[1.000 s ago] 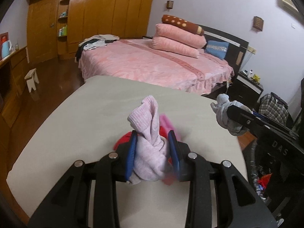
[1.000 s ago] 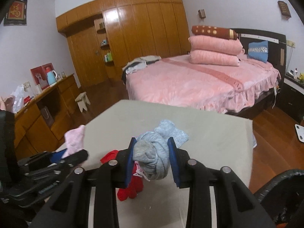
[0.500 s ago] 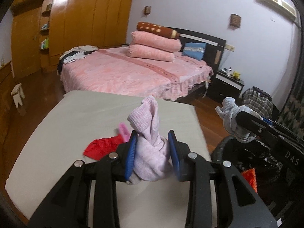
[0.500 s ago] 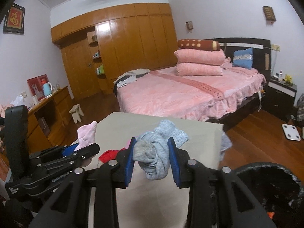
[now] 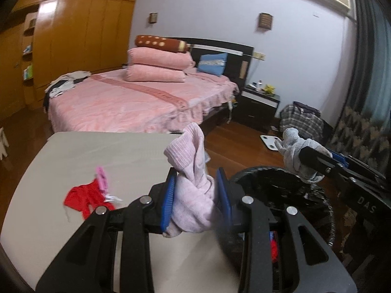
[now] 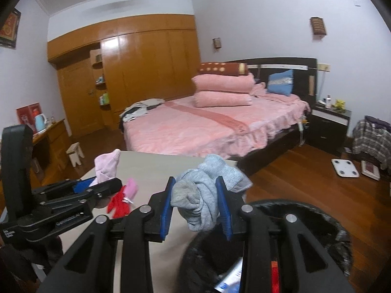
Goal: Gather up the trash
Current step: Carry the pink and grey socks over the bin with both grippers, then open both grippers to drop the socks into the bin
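Observation:
My left gripper (image 5: pixel 195 195) is shut on a knotted pale pink sock (image 5: pixel 193 185) and holds it above the right edge of the beige table (image 5: pixel 85 156), next to a black-lined trash bin (image 5: pixel 281 190). My right gripper (image 6: pixel 196 204) is shut on a knotted grey-blue sock (image 6: pixel 202 195) over the bin's near rim (image 6: pixel 305 210). The grey sock also shows in the left wrist view (image 5: pixel 298 156), and the pink sock in the right wrist view (image 6: pixel 106 166). A red cloth (image 5: pixel 85 197) and a small pink piece (image 5: pixel 101 177) lie on the table.
The bin holds red and blue scraps (image 6: pixel 273 276). A pink bed (image 5: pixel 136 102) stands behind the table. A dark nightstand (image 5: pixel 259 105), a white scale (image 5: pixel 268 141) and a plaid bag (image 5: pixel 300 119) are on the wooden floor to the right. A wooden wardrobe (image 6: pixel 136 73) fills the far wall.
Both grippers have swung right, away from the table's middle and over to the trash bin, each still holding its sock. The bin has come into view under them.

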`<state>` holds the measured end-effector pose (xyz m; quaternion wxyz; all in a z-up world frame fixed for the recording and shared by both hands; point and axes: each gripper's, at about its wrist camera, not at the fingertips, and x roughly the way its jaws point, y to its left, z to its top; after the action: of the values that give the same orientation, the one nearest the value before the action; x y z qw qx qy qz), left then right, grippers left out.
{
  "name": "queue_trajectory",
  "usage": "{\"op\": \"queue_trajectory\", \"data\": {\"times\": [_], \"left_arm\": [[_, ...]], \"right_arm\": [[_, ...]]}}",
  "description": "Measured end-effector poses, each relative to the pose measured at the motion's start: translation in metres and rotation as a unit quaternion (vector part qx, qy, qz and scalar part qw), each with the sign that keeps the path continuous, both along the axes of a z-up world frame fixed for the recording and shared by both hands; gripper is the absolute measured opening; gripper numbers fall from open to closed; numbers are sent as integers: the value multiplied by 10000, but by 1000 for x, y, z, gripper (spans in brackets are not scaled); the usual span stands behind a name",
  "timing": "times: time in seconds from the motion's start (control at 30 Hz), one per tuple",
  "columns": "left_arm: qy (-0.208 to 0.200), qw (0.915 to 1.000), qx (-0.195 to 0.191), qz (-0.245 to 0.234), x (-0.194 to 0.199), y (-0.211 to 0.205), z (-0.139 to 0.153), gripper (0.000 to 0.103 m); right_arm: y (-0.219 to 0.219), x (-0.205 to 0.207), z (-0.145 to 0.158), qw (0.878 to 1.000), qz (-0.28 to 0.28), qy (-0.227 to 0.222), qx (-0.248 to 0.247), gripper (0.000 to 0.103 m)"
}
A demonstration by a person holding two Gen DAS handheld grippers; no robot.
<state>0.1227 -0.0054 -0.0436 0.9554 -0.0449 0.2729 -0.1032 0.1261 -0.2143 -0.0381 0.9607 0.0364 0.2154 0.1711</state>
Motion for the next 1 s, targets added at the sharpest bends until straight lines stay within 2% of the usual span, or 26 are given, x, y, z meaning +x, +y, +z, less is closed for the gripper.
{"op": "queue_trajectory", "data": {"times": [0.6,0.7,0.73,0.77,0.8,0.83,0.9,1.0], "left_arm": [[120,9942,149,-1055,11,-105,-27,32],[204,9923,76,-1220,16,-117,-33,37],[231,9916,41,-1271,18,-119,-35,49],[233,9913,25,-1296,19,-121,-35,53],[214,9911,15,-1317,19,-123,-36,56],[197,9909,18,-1333,18,-122,-36,57],[183,9912,41,-1313,17,-121,-35,62],[100,9928,74,-1191,13,-112,-30,71]], "right_arm": [[-96,-26,-28,9940,-1030,321,-164,33],[-108,-26,-34,9921,-1172,395,-216,37],[-112,-26,-36,9914,-1225,403,-237,43],[-116,-27,-38,9902,-1308,418,-263,51],[-117,-27,-39,9895,-1360,414,-272,55],[-118,-27,-40,9888,-1407,406,-271,64],[-123,-29,-40,9879,-1483,378,-240,71],[-127,-34,-39,9872,-1558,273,-204,91]]}}
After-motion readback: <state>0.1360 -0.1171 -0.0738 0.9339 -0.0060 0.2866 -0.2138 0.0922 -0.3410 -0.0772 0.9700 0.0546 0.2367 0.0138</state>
